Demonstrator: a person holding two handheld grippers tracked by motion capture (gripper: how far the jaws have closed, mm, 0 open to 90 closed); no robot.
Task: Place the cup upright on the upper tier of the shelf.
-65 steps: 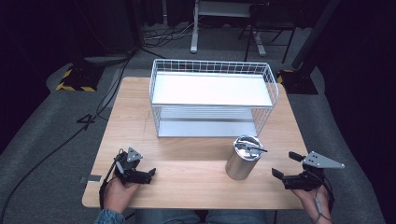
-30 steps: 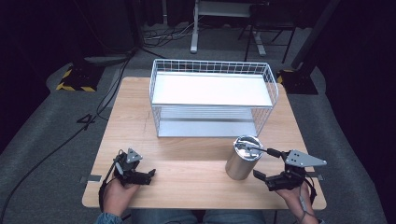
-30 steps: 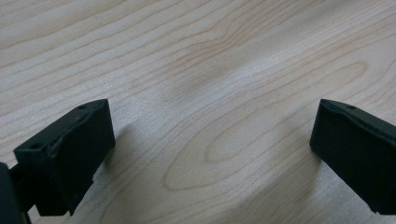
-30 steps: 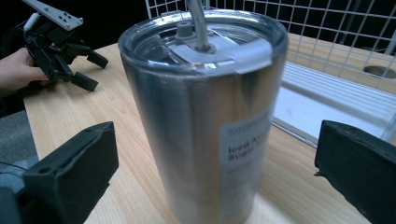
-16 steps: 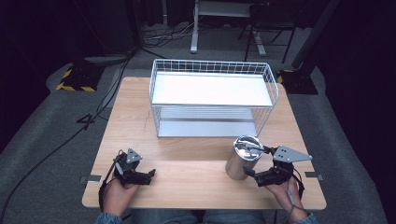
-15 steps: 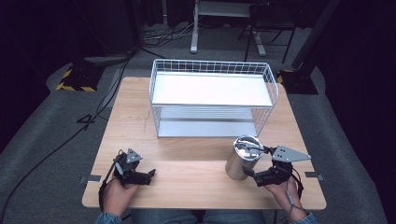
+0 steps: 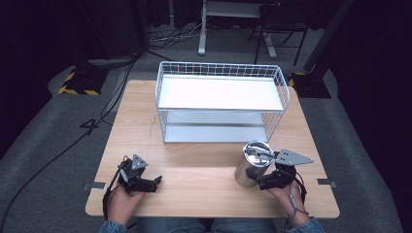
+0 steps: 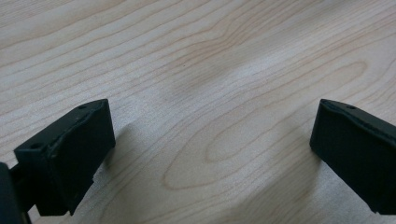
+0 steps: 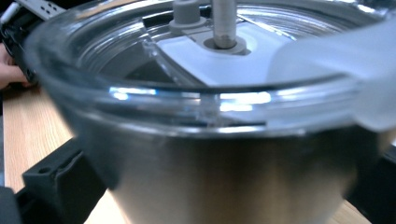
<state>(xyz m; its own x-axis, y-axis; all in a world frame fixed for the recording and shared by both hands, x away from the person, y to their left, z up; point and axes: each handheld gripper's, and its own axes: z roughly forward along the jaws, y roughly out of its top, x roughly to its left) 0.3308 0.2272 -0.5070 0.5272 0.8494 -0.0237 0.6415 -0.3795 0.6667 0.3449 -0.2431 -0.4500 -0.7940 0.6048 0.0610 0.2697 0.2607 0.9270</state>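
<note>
A steel tumbler (image 7: 252, 166) with a clear lid stands upright on the wooden table (image 7: 194, 165) at the front right. My right gripper (image 7: 258, 182) is at its lower right side, open, one jaw on each side of the body. In the right gripper view the tumbler (image 9: 224, 154) sits very close between the jaws, and the left fingertip (image 9: 60, 184) is beside its wall. I cannot tell whether the jaws touch it. My left gripper (image 7: 156, 182) rests at the front left, open over bare wood (image 8: 210, 140), holding nothing.
A white wire rack (image 7: 221, 92) with two shelves stands at the back middle of the table, just behind the tumbler. Dark floor, cables and stands surround the table. A person's hands hold both grippers near the front edge.
My right gripper has moved left from the table's right edge up to the tumbler, and its jaws now straddle it. The left gripper and the tumbler have stayed in place.
</note>
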